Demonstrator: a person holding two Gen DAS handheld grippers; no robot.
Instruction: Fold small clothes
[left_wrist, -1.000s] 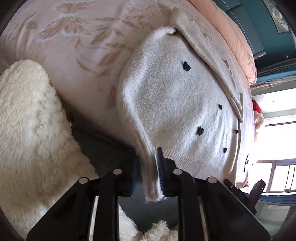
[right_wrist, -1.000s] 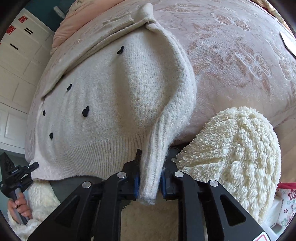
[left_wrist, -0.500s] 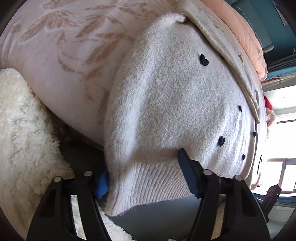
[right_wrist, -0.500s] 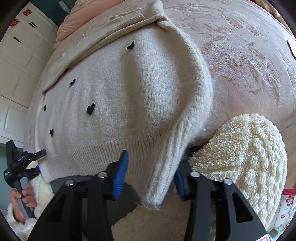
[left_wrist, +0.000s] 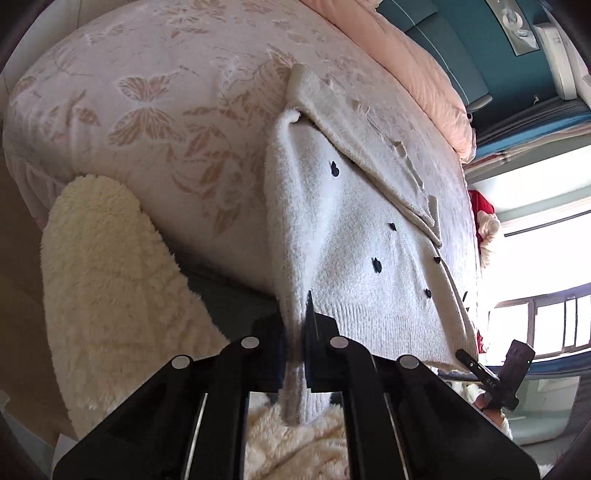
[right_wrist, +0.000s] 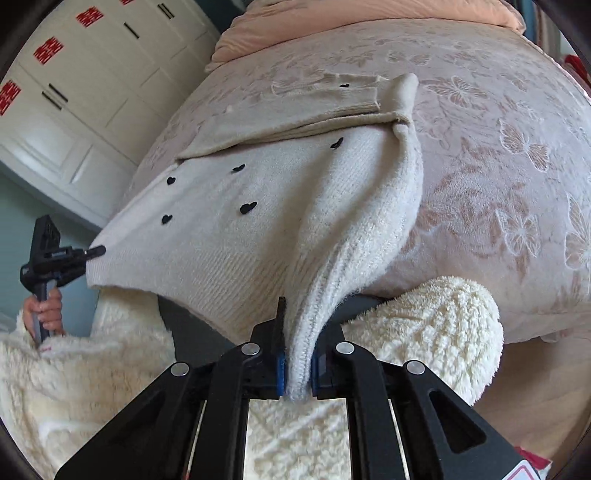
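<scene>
Pink butterfly-patterned bedspread (left_wrist: 155, 110) fills the view, and stretched across it just ahead of both tongs lies the cream sweater (left_wrist: 351, 229) with its little black hearts, sleeves folded over the far end. Left gripper (left_wrist: 295, 354) is clamped tight on one hem corner, knit bunched between its fingers; right gripper (right_wrist: 295, 365) is pinching the opposite corner the same way, ribbing squeezed into a narrow ridge. Hem hangs off the mattress edge, above the fluffy fleece (right_wrist: 436, 325) below the tongs. The risk, I'd say: this fuzzy knit is stretchy, so uneven lifting could skew the fold, or a thin pinch could slip free and drop a corner.
</scene>
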